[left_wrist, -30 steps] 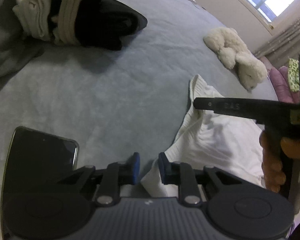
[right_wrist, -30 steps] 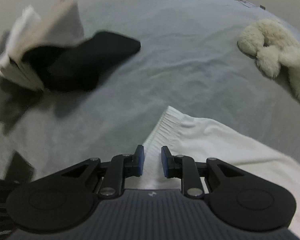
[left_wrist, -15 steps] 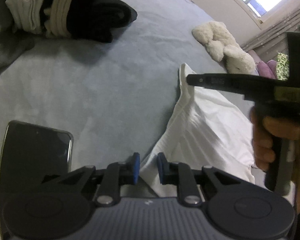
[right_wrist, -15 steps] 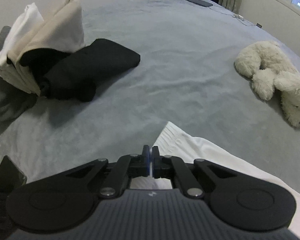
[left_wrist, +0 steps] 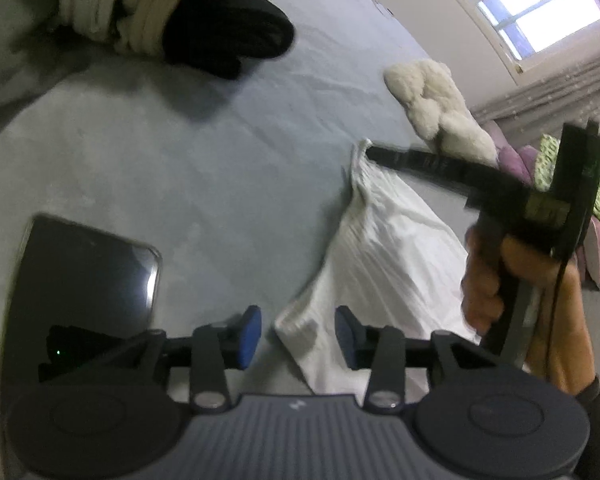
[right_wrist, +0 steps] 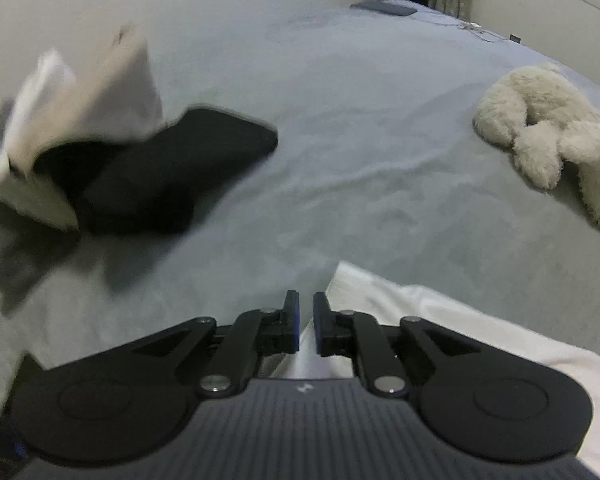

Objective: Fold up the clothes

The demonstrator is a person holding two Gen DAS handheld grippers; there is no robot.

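Jaws on my left gripper are opening, a corner of the white garment between the pads, untouched. My right gripper is opening too, pads just apart over the garment's far edge; I can't tell if cloth sits between them. Garment lies on the grey bed, phone to its left.

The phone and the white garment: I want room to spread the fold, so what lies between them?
Only bare grey bedspread lies between the phone and the white garment, as the left wrist view shows.
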